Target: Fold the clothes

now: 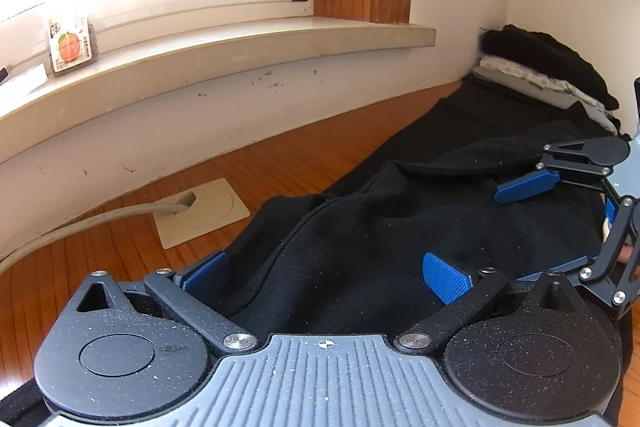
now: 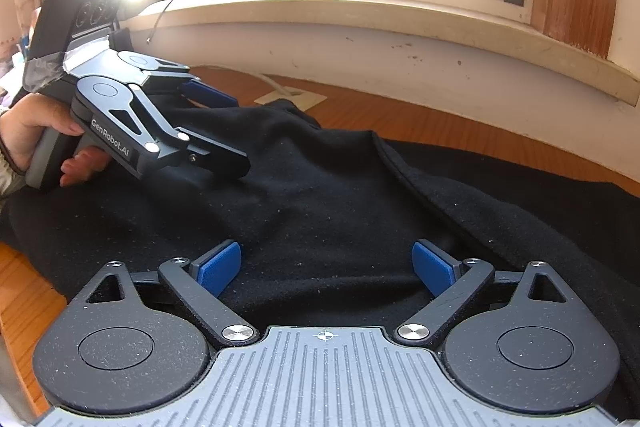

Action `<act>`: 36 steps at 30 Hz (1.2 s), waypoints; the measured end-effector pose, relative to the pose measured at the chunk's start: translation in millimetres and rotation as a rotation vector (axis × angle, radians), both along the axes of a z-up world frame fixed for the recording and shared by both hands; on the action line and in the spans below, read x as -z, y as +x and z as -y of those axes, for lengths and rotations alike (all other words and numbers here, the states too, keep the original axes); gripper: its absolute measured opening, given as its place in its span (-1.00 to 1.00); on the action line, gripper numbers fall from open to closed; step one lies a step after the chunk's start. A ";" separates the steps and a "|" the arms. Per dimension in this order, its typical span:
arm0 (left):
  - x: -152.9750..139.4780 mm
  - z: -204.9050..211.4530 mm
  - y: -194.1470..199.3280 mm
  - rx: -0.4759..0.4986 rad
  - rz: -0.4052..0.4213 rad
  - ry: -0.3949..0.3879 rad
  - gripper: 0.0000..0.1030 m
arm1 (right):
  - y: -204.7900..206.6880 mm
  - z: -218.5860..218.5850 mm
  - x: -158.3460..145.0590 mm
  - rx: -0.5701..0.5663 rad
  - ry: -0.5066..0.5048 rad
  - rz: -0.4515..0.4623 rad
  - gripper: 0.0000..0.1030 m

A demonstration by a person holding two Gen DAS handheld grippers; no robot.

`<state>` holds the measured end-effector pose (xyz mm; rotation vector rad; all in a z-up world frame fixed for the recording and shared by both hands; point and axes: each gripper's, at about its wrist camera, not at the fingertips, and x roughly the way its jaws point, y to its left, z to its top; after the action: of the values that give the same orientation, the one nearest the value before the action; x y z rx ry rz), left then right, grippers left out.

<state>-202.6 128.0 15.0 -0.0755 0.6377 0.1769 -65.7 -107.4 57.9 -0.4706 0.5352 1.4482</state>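
A black fleece garment point(image 1: 360, 227) is lying rumpled across the wooden desk point(image 1: 300, 155), stretching toward its far corner, where a stack of folded clothes point(image 1: 548, 75) is sitting. The left gripper point(image 1: 326, 273) (its side reading "GenRobot.AI") is hovering with blue pads spread wide over the fabric; the right gripper point(image 2: 328, 265) is likewise gaping wide, holding nothing.

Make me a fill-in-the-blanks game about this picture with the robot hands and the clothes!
1. The garment spread under both grippers is colored ____.
2. The pads on the gripper fingers are colored ____.
3. The left gripper and the right gripper both have their jaws ____.
4. The table under the clothes is made of ____.

Missing words: black; blue; open; wood
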 end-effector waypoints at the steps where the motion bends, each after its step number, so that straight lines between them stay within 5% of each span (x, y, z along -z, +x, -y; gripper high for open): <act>1: -0.1 -0.2 -0.1 -0.001 0.000 -0.001 1.00 | 0.0 -0.1 0.1 0.000 0.000 0.000 0.80; 30: -0.7 -0.5 -0.3 -0.006 -0.001 0.004 1.00 | 1.8 1.3 -0.7 -0.004 0.001 -0.007 0.81; 36: -1.8 2.0 -0.5 -0.012 0.000 0.022 1.00 | 17.0 30.9 -13.8 0.052 0.090 -0.001 0.83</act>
<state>-203.1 125.9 16.8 -0.0581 0.6351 0.1950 -48.8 -138.3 71.7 -0.3822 0.4773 1.4164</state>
